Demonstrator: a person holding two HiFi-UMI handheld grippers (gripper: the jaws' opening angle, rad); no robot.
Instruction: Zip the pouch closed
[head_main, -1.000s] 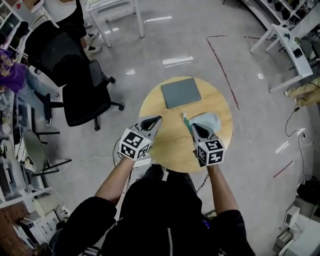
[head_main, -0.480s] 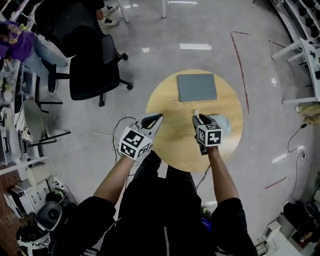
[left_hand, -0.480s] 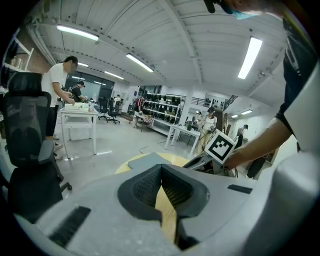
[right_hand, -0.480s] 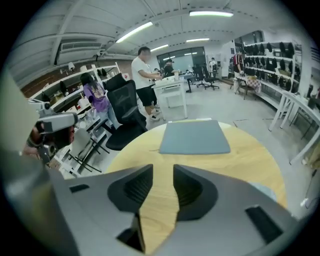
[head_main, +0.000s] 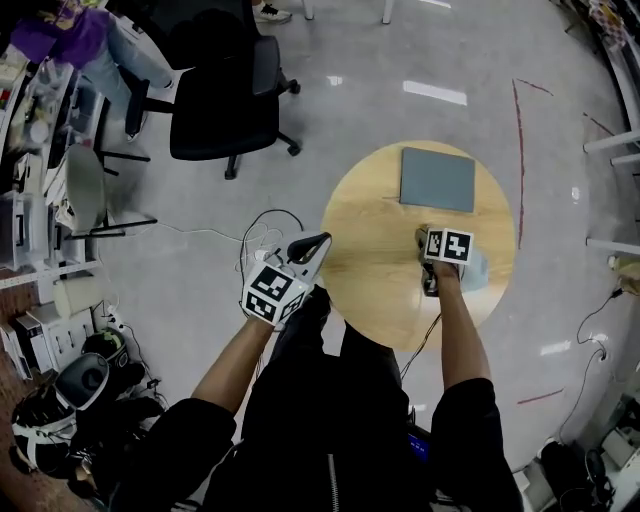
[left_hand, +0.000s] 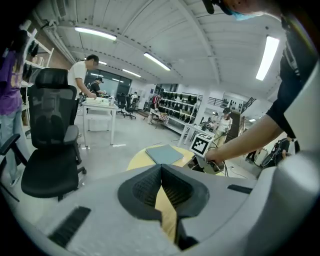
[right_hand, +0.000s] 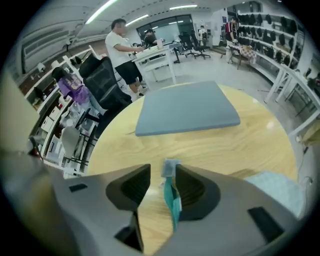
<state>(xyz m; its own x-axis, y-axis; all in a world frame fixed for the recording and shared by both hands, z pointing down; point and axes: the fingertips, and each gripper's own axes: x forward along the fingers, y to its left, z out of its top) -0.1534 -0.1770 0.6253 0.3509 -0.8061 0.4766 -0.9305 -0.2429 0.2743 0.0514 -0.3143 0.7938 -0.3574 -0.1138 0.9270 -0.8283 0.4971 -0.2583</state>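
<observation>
A glossy grey floor (head_main: 400, 60) mirrors the long ceiling strip lights (left_hand: 95, 33), and a red tape line (head_main: 520, 160) runs past the right edge of the round wooden tabletop (head_main: 370, 250). A black office chair (head_main: 225, 100) stands well off its far left edge, and pale cables (head_main: 262, 225) trail near its left edge. White desks (left_hand: 97, 107) and dark stocked shelves (left_hand: 175, 102) fill the far end of the room.

A round wooden table (head_main: 375, 250). A grey mat (head_main: 437, 180) lies near its far edge. A pale pouch (head_main: 478, 270) lies near its right edge.
</observation>
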